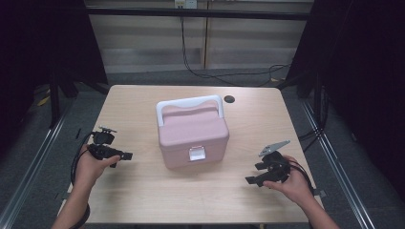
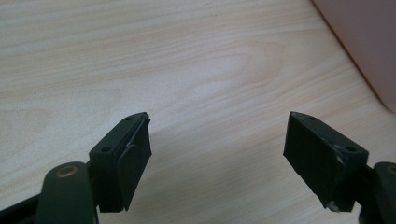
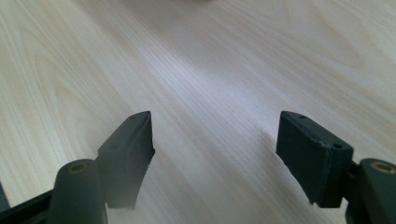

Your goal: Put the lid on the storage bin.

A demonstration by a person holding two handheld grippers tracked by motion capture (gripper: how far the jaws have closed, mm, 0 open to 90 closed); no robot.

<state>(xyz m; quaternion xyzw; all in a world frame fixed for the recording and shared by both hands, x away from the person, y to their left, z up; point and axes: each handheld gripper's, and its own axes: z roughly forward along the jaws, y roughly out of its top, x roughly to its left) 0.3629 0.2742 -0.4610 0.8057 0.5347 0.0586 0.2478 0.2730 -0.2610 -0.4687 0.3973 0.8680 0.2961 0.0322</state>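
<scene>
One pink lidded box [image 1: 192, 133], white handle [image 1: 189, 103] folded over its closed lid, contents unseen, at the middle of the table [image 1: 143, 191]. Left gripper [image 1: 125, 156] near the left edge, jaws spread, nothing between. Right gripper [image 1: 253, 174] near the right front corner, likewise released.

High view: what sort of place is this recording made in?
Probably a lab recording station, not a home: a bare wooden table inside a metal frame, dark curtains at both sides, cables on the grey floor. A pink box sits between two hand-held grippers.
</scene>
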